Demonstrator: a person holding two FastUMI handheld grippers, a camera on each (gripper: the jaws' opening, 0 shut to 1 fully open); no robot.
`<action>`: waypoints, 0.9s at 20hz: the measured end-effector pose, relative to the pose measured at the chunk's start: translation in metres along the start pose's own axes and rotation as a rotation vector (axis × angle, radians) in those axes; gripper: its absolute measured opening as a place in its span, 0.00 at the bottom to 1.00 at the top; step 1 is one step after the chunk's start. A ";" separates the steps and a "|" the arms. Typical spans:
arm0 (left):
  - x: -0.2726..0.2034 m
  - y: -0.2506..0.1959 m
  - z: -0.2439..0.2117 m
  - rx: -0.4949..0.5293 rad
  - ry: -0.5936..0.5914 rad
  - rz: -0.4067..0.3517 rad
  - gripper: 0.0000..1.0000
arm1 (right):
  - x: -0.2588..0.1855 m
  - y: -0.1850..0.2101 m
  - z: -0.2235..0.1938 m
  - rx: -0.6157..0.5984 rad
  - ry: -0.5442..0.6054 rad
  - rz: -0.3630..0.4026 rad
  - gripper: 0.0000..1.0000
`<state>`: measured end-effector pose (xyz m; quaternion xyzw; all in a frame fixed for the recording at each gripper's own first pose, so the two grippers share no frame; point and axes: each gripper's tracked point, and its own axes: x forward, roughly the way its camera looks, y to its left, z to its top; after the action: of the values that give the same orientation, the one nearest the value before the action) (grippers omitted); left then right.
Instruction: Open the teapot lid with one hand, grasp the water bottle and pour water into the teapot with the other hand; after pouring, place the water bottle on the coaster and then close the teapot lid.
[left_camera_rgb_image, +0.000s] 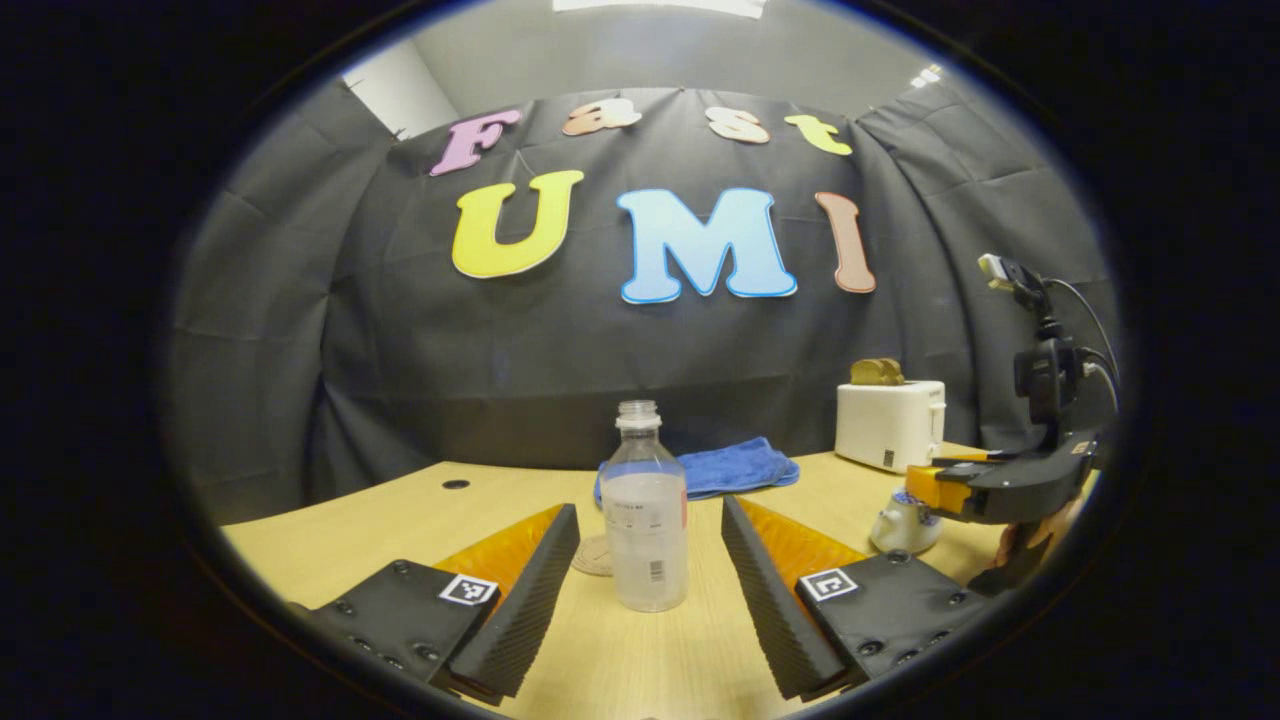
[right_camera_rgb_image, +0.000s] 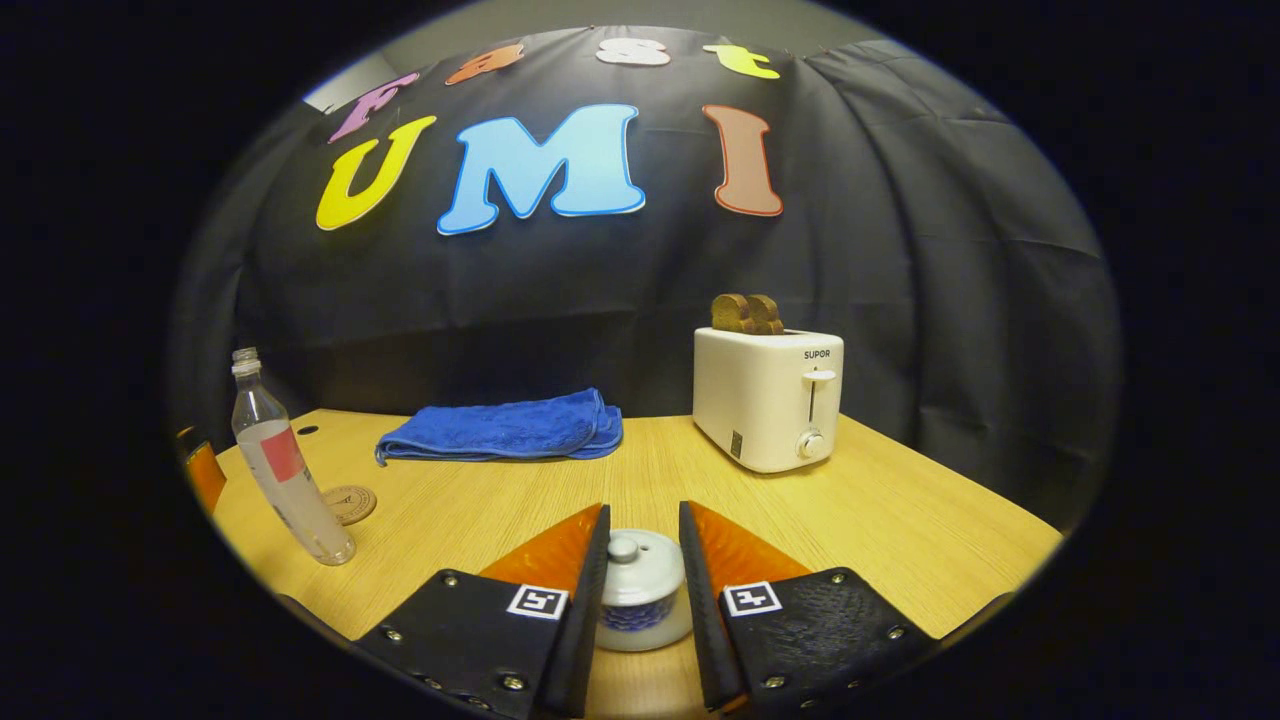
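So we've got the left gripper spread wide around the bottle, not touching yet, while the right gripper straddles the teapot with jaws apart, ready for the lid.

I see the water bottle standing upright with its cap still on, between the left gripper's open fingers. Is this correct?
Not quite: the water bottle has no cap; its neck is open, as the left gripper view shows. It does stand upright between the open fingers of the left gripper.
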<state>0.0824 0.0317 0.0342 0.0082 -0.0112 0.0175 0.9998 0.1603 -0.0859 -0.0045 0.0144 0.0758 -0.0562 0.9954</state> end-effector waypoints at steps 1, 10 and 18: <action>0.000 0.000 0.002 -0.001 -0.002 -0.001 1.00 | 0.000 0.001 0.000 -0.006 0.002 0.004 0.42; -0.002 0.000 0.004 0.012 -0.008 -0.001 1.00 | 0.000 0.006 0.007 -0.045 -0.010 0.026 0.10; 0.010 -0.004 -0.002 0.009 -0.001 -0.016 1.00 | -0.018 0.010 0.029 -0.051 -0.068 0.051 0.09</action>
<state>0.0923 0.0283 0.0321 0.0129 -0.0116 0.0096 0.9998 0.1483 -0.0751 0.0272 -0.0112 0.0429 -0.0290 0.9986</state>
